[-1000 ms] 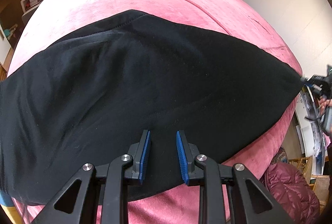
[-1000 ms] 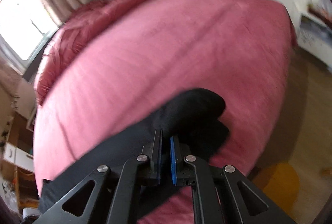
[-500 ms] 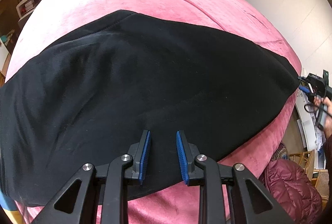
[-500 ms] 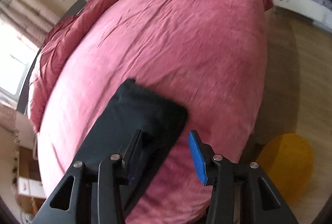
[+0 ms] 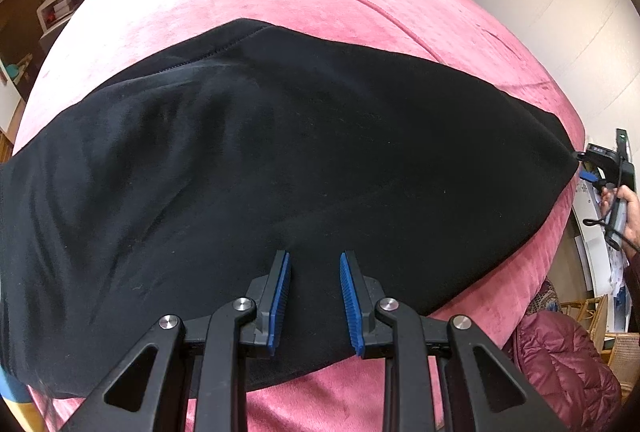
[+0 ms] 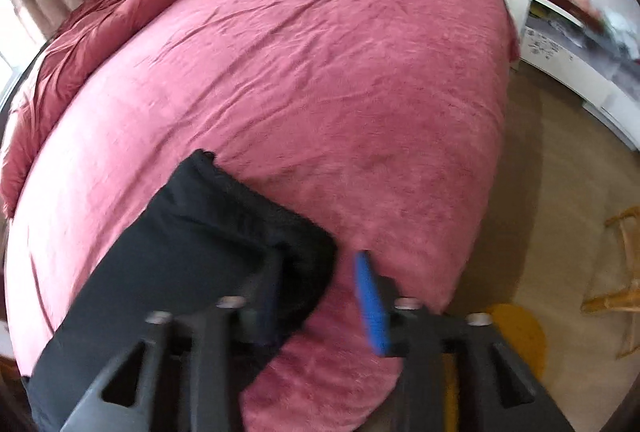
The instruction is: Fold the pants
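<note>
Having just been opening, the right gripper's (image 6: 320,260) jaws are standing spread, releasing the black pants (image 6: 208,240), whose end is lying flat on the pink bedspread (image 6: 340,91) between them. Left gripper (image 5: 314,262) is hovering over the pants, jaws slightly parted, gripping nothing.

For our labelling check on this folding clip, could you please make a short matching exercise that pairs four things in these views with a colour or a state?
Things:
1. pants
2. bed cover
3. right tool
4. puffy jacket

Colour or state:
A. dark maroon, heaped beside the bed
B. jaws apart, just opened, with the pants' end lying between them, not pinched
C. pink, spread over the bed
D. black, laid out flat across the bed

Pairs: 1-D, 2-C, 3-B, 4-A
</note>
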### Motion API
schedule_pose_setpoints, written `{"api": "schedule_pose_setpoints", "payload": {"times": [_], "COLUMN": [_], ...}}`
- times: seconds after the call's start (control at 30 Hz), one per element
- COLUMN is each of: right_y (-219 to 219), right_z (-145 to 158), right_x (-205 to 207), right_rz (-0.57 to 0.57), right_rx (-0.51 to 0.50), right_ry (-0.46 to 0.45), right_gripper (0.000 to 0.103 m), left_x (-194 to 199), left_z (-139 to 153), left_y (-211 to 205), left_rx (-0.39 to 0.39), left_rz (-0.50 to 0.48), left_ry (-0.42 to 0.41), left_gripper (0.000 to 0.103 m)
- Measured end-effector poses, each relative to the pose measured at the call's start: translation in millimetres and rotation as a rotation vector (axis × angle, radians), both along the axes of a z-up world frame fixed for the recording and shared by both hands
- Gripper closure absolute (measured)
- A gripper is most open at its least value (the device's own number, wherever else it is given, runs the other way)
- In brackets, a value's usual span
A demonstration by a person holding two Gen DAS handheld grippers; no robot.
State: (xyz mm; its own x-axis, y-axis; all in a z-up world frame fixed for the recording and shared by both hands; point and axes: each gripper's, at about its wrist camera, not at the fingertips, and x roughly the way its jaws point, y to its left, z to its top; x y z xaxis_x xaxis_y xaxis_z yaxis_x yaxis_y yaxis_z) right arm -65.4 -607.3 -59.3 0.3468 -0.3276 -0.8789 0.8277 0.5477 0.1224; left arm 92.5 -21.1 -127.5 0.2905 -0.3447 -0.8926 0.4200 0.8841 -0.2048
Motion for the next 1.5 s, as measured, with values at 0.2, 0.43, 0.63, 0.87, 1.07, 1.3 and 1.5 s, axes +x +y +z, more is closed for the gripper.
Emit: {"api": "schedule_pose_setpoints", "payload": {"times": [0.2, 0.43, 0.63, 0.87, 1.07, 1.3, 1.5], "right_y": [57, 217, 320, 344, 347, 342, 356], "right_z": [33, 17, 1, -21, -11, -25, -9], "right_x": [-1, 34, 41, 60, 45, 44, 56], "right_rz": [0.213, 0.747, 1.069, 1.15, 1.203, 1.194, 1.197], "right_rx": [-0.013, 0.143, -0.116, -0.162, -0.167, -0.158, -0.155], "right_ry": [-0.009, 0.024, 0.163, 0.252, 0.26, 0.288, 0.254], "right_gripper": [0.049, 0.058, 0.059, 0.093, 0.099, 0.099, 0.09], "left_x": [-11, -21, -34, -35, -37, -39, -34], "left_z": [5, 12, 12, 5, 7, 12, 28], "left_y": [14, 36, 46, 50, 62, 80, 114], "left_rx": [-0.023, -0.048, -0.04, -0.048, -0.05, -0.073, -0.048], "left_rz": [-0.003, 0.024, -0.049, -0.024, -0.009, 0.034, 0.217], "left_ry": [-0.005, -0.026, -0.034, 0.002, 0.016, 0.022, -0.064], "left_gripper": [0.077, 0.077, 0.072, 0.072, 0.072, 0.072, 0.072]}}
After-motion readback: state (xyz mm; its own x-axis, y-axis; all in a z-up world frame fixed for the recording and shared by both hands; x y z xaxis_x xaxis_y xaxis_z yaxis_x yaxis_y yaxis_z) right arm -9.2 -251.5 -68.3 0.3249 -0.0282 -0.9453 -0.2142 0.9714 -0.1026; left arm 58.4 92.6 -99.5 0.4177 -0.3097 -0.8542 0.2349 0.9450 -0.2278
